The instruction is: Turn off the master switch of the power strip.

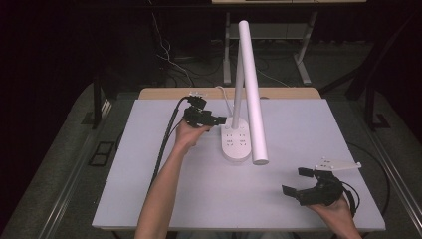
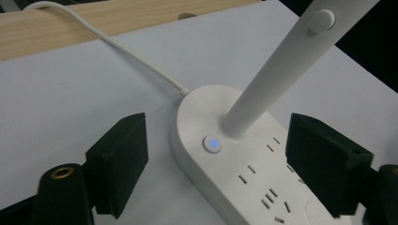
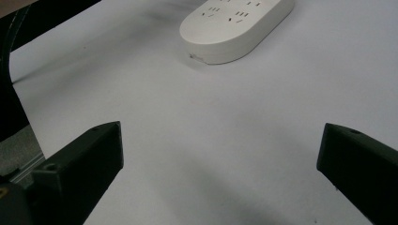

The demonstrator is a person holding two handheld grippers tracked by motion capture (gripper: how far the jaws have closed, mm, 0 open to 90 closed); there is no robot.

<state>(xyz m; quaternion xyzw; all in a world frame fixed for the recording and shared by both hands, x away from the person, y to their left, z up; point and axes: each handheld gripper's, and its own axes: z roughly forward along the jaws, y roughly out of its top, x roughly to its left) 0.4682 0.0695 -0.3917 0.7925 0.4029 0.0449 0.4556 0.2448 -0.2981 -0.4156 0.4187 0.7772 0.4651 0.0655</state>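
Left claw (image 1: 220, 120): we're holding it right up at the far end of the lamp base (image 1: 236, 143), jaws spread wide. In the left gripper view (image 2: 216, 164) the base sits between the two jaws, nothing pinched as far as we can see.
Right claw (image 1: 297, 181): down at the near right part of the desk (image 1: 308, 129), well apart from the lamp, jaws spread, nothing between them but bare desk top. Grey plate (image 1: 339, 164) sits on top of it.
Lamp base: white oval with socket slots on top, lying flat on the desk. From the right claw's camera (image 3: 220, 154) it's well ahead of the jaws, towards the upper middle (image 3: 237, 26).
Button (image 2: 212, 144): small round one on the base, glowing blue, just ahead of the left claw and right at the foot of the stem (image 2: 277, 70).
Lamp head (image 1: 253, 94): long white bar, slanting from high over the far edge down past the base's right side.
Cord (image 2: 117, 44): white, runs from the far end of the base away from the left claw towards the wooden strip (image 2: 94, 21) at the back of the desk.
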